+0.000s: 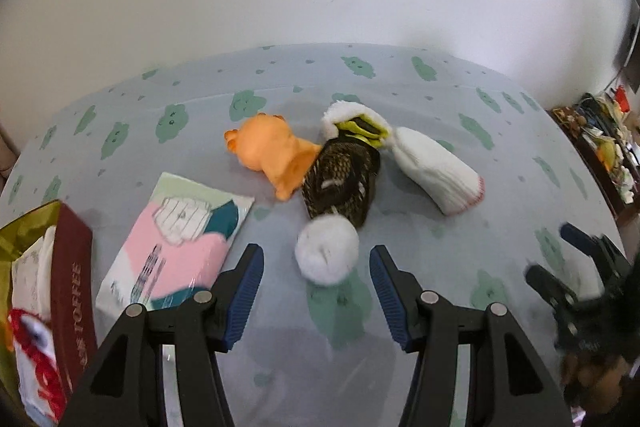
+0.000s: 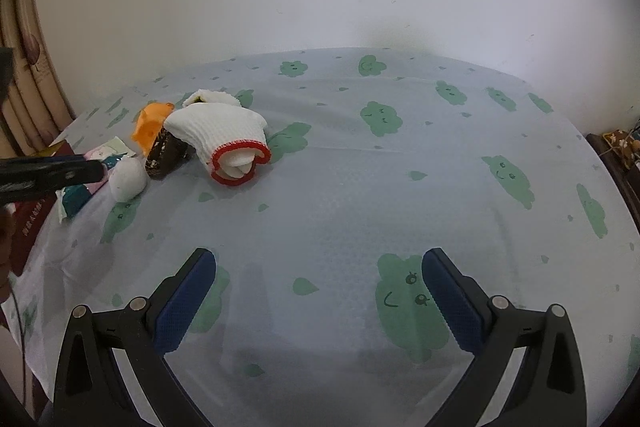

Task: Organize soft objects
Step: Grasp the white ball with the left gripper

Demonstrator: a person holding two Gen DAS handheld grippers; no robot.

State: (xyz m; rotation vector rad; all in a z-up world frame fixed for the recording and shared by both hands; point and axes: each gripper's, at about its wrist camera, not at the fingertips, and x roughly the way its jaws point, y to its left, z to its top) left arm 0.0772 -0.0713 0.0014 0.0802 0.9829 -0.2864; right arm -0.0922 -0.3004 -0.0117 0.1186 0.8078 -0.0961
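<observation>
A white fluffy ball (image 1: 327, 250) lies on the cloud-print cloth just ahead of my open, empty left gripper (image 1: 316, 259), between its blue pads. Behind the ball lie a dark patterned pouch (image 1: 342, 175), an orange plush toy (image 1: 276, 153), a white-trimmed slipper with a yellow-green lining (image 1: 356, 125) and rolled white gloves with a red hem (image 1: 438, 173). In the right wrist view the gloves (image 2: 224, 139), the ball (image 2: 128, 179) and the orange toy (image 2: 150, 127) sit far left. My right gripper (image 2: 320, 263) is open and empty over bare cloth, far from them.
A pink and teal tissue pack (image 1: 176, 243) lies left of the ball. A dark red toffee box (image 1: 74, 287) holding white and red soft items stands at the far left. The right gripper's black body (image 1: 580, 279) shows at the right edge. A cluttered shelf (image 1: 604, 139) is at far right.
</observation>
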